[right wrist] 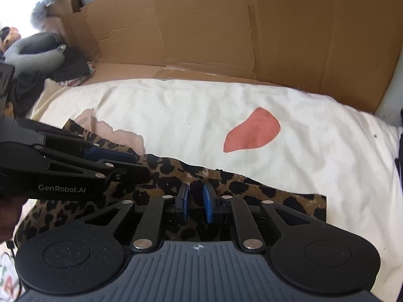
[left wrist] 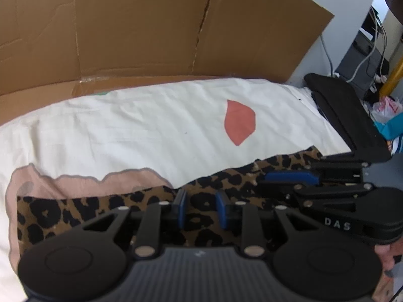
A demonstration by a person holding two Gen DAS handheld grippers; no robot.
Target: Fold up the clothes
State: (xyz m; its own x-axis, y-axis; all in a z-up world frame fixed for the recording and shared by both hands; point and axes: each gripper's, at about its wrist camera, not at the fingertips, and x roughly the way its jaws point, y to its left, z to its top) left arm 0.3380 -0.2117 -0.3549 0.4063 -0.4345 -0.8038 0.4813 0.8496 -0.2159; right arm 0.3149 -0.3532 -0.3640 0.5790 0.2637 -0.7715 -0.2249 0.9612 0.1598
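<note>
Across a rumpled cream sheet (left wrist: 151, 125), printed with a coral leaf shape (left wrist: 239, 122) and a dusty-pink patch (left wrist: 83, 186), a leopard-print garment (left wrist: 226, 183) is laid as a long, flat band along the near edge. Creased brown cardboard (left wrist: 141, 25) is stood behind. Both the left gripper (left wrist: 200, 210) and the right gripper (right wrist: 196, 201) are held over the soft fabric, blue pads parted, nothing being pinched.
</note>
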